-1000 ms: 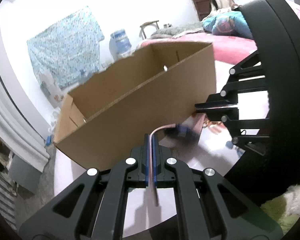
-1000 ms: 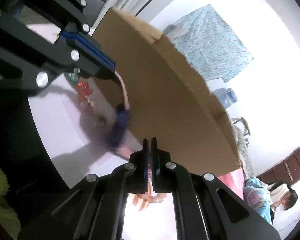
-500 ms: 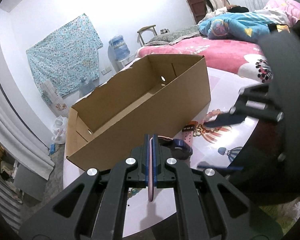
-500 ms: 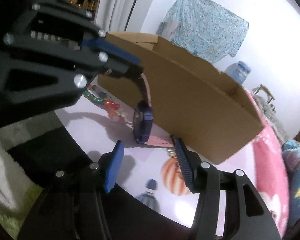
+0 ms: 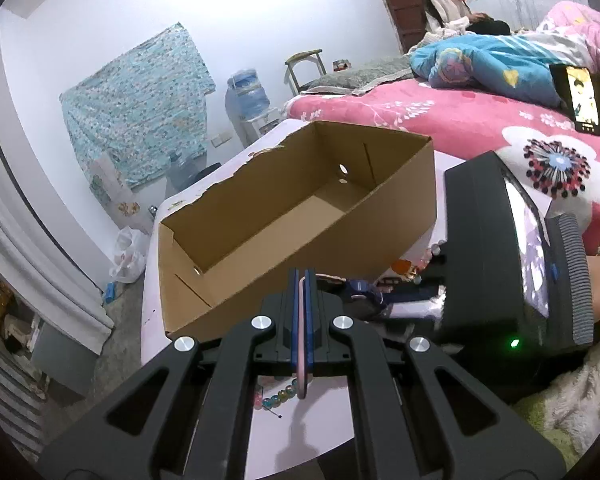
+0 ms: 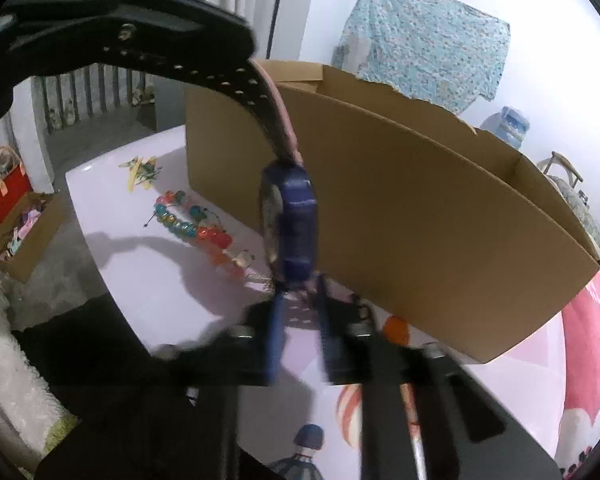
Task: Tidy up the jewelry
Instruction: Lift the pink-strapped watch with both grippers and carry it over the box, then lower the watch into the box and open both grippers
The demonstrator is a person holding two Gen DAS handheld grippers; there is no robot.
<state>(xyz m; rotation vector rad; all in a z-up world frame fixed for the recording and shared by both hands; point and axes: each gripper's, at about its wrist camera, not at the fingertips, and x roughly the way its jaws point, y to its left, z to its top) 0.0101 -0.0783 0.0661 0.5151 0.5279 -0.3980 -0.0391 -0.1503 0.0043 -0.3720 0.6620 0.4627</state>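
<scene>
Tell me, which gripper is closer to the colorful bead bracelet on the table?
Left. The left gripper hangs right above the bead bracelet; the right gripper is further along, jaws closing around the watch strap.

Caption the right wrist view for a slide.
Watch hangs by its pink strap from the left tool beside the cardboard box; beads on the table.

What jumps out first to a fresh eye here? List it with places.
A watch with a blue case and pink strap hangs between the two tools: the left gripper is shut on its upper strap, and the right gripper is closing around its lower strap end. Right behind it stands a big open cardboard box, nothing visible inside. A string of colourful beads lies on the pale table in front of the box.
</scene>
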